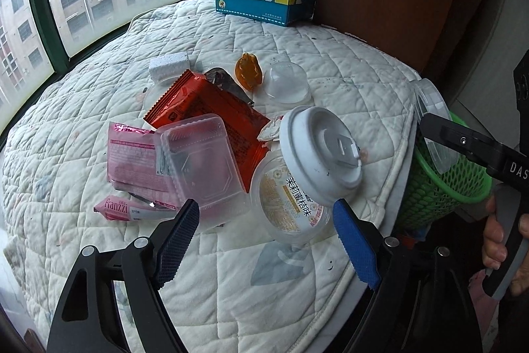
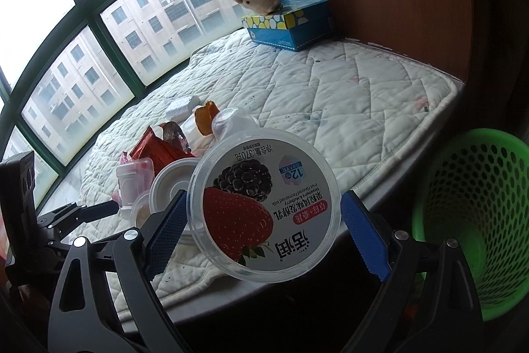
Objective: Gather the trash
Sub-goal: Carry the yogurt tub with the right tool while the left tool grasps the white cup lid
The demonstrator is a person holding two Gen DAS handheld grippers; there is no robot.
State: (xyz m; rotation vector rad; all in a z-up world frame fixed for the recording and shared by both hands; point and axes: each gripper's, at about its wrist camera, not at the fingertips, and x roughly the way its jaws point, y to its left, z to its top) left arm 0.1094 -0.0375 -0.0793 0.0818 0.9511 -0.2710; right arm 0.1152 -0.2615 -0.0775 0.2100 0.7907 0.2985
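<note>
Right gripper (image 2: 261,230) holds a yogurt tub (image 2: 264,204) between its blue pads, off the mat's edge, with the green basket (image 2: 469,220) just to its right. My left gripper (image 1: 267,237) stands open over the quilted mat (image 1: 297,286), its pads either side of a clear cup with a white lid (image 1: 319,151); I see no contact. Beyond lie a clear tray (image 1: 201,154), red wrapper (image 1: 205,108) and pink wrappers (image 1: 132,161).

- The green basket (image 2: 469,220) is cut off by the right wrist picture's right edge.
- The red wrapper (image 1: 211,111) lies partly hidden under a clear tray (image 1: 201,161).
- The yogurt tub (image 2: 264,204) hides the cup (image 2: 168,187) behind it.
</note>
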